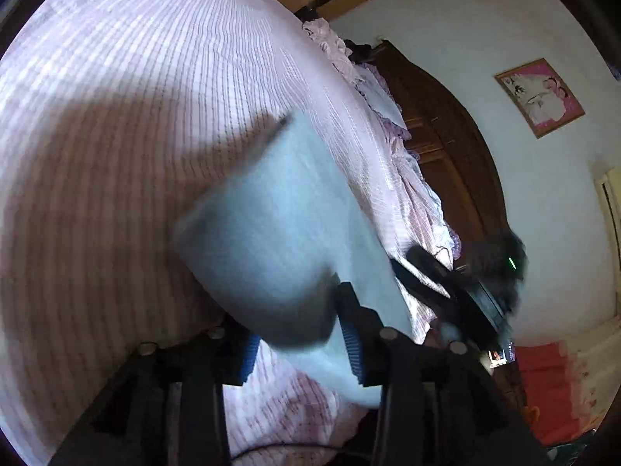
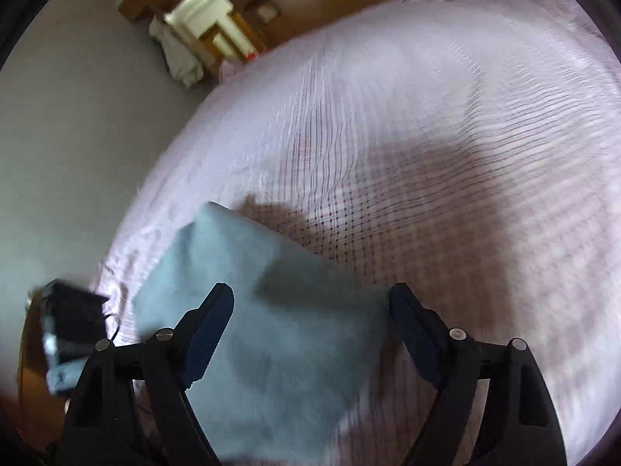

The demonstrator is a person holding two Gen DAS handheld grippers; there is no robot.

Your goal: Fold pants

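Note:
The light blue pants [image 1: 279,225] lie folded on the pink striped bed sheet [image 1: 116,77]. In the left wrist view a fold of the pants bulges up between my left gripper's [image 1: 299,334] blue-padded fingers, which stand apart around the cloth. My right gripper shows there at the right [image 1: 458,283], blurred. In the right wrist view the pants [image 2: 271,310] lie under and between my right gripper's [image 2: 310,310] wide-open fingers. My left gripper [image 2: 70,322] shows at the far left, blurred.
A dark wooden headboard [image 1: 446,147] and ruffled pink pillows [image 1: 388,116] line the bed's far side. A framed picture [image 1: 539,97] hangs on the white wall. A wooden wardrobe and doorway [image 2: 217,23] stand beyond the bed. Red cloth [image 1: 551,388] lies at lower right.

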